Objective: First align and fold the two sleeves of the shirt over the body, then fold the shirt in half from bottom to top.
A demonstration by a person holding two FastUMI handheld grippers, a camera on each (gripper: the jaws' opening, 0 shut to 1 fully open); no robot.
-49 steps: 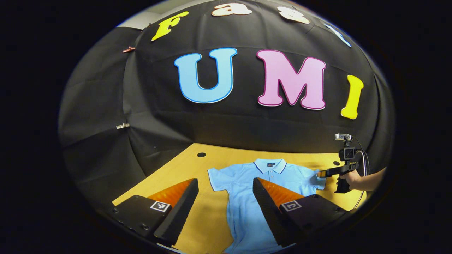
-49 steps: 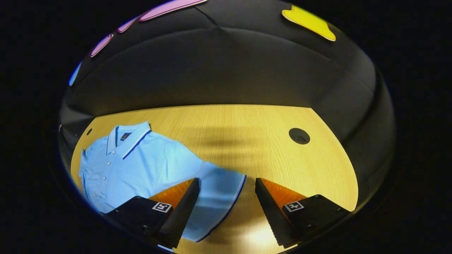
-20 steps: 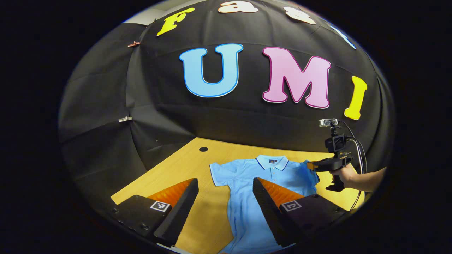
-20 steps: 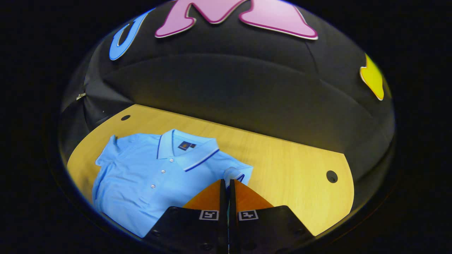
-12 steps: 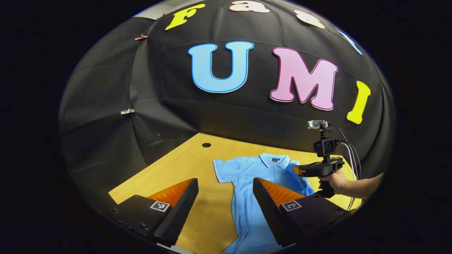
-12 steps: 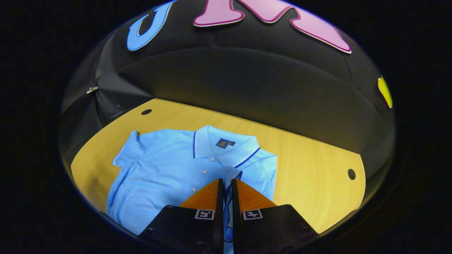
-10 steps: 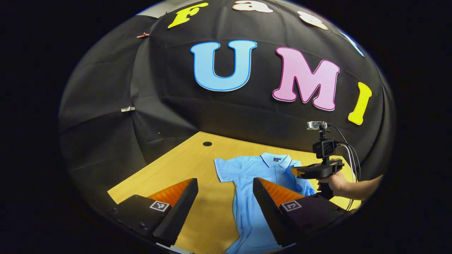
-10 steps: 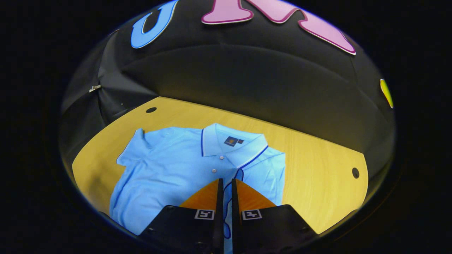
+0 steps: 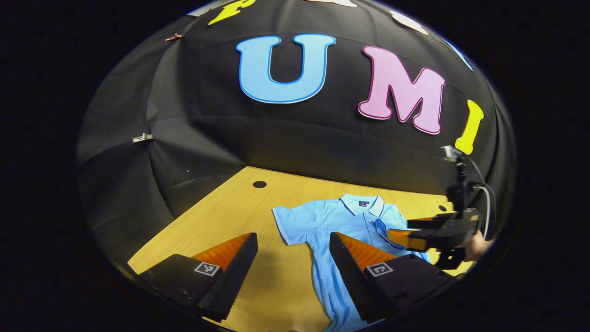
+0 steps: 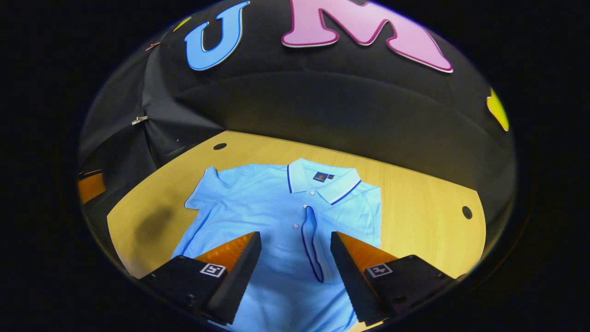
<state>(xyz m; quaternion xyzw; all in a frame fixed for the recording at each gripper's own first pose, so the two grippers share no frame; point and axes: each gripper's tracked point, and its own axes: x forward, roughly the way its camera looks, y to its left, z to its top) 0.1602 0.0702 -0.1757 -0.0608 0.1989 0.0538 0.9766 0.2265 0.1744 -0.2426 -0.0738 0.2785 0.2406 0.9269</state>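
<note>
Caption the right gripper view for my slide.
Right gripper open above a light-blue polo shirt on the wooden table, one sleeve folded over its body.

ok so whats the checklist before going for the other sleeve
1. First sleeve folded over the body: ok. The folded sleeve of the light blue polo shirt lies across the chest beside the buttons.
2. Right tool let go: ok, jaws stand apart, nothing between them.
3. Left tool ready: ok, open, above the wooden table.
4. Other sleeve reachable: ok, it lies flat, spread out to the side on the table.
5. Collar undisturbed: ok, lies flat.
6. Shirt hem lying straight: cannot tell, hidden behind the tools.
</note>
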